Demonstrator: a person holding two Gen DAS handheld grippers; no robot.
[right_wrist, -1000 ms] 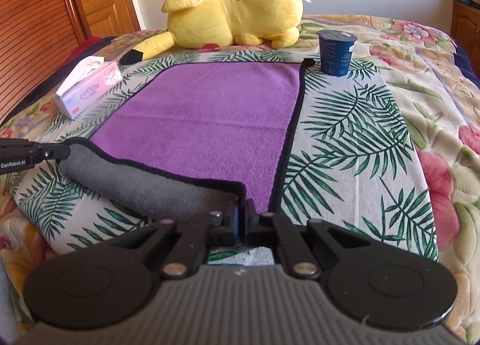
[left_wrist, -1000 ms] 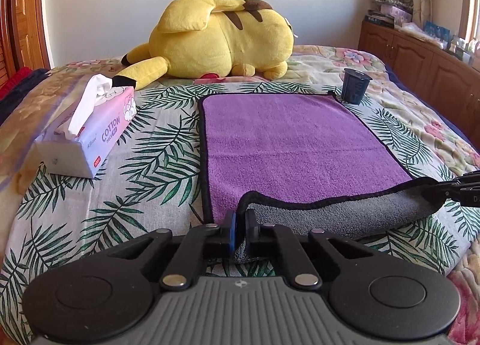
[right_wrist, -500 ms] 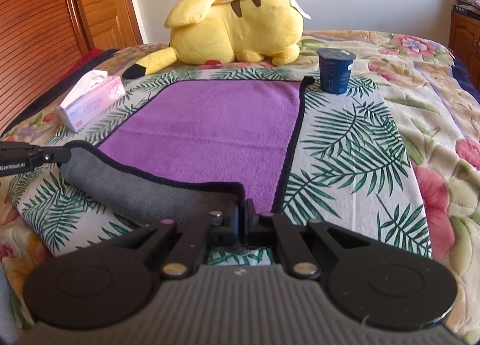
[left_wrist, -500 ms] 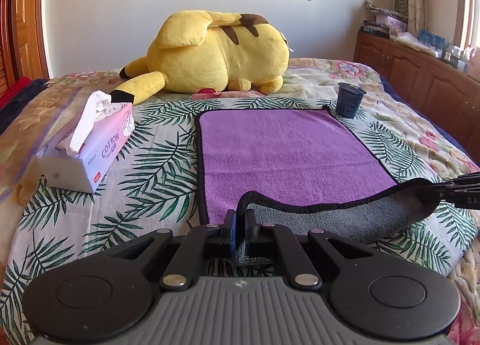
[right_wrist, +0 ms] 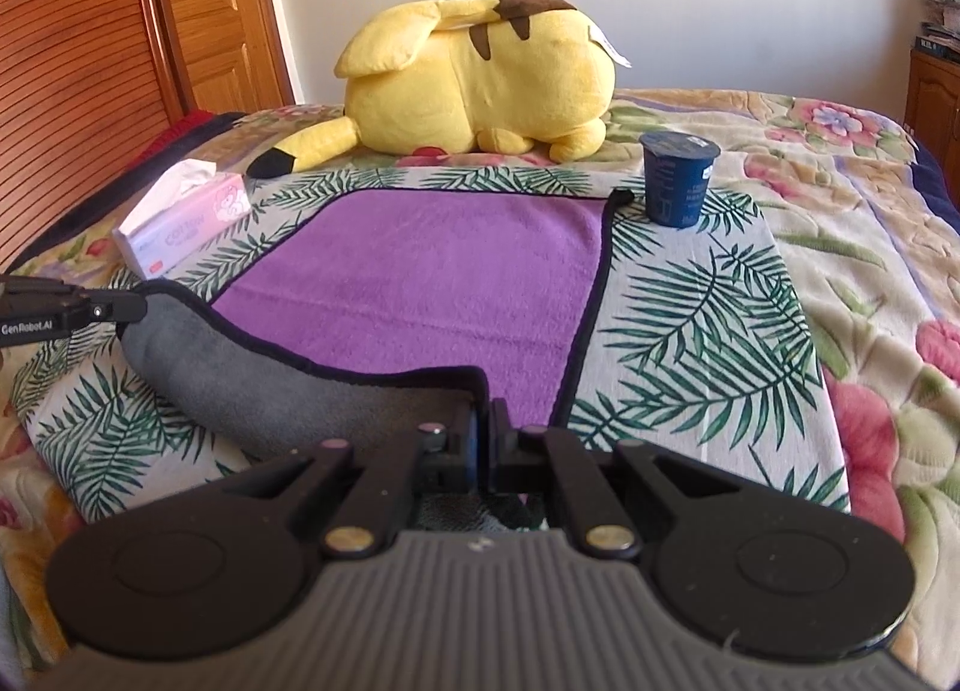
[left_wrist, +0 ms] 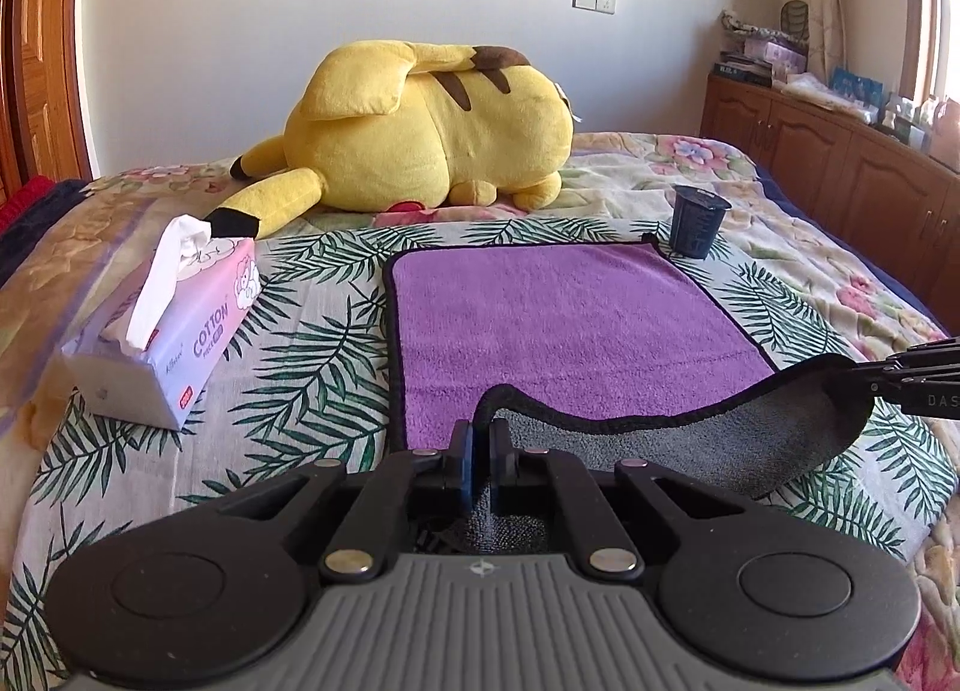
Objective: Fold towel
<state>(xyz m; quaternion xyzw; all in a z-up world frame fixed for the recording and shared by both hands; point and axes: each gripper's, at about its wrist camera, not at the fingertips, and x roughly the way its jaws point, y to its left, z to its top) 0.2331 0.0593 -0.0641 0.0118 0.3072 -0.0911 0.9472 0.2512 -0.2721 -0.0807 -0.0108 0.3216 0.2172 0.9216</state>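
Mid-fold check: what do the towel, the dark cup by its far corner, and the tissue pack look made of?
Towel: soft microfibre-like pile, matte, purple face, grey underside, black stitched edge; it sags between the grippers. Cup: probably thin plastic, dark blue, printed wall, flat sealed-looking top. Tissue pack: glossy pink printed film wrap with white paper tissue sticking out.

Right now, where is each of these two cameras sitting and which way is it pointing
Left wrist: sits on the left gripper, faces up the bed over the near-left corner of the towel; its own shut fingers show, right gripper at right.
Right wrist: sits on the right gripper at the near-right corner, same heading; left gripper at left.
Shared: towel, plush toy, tissue box, cup.
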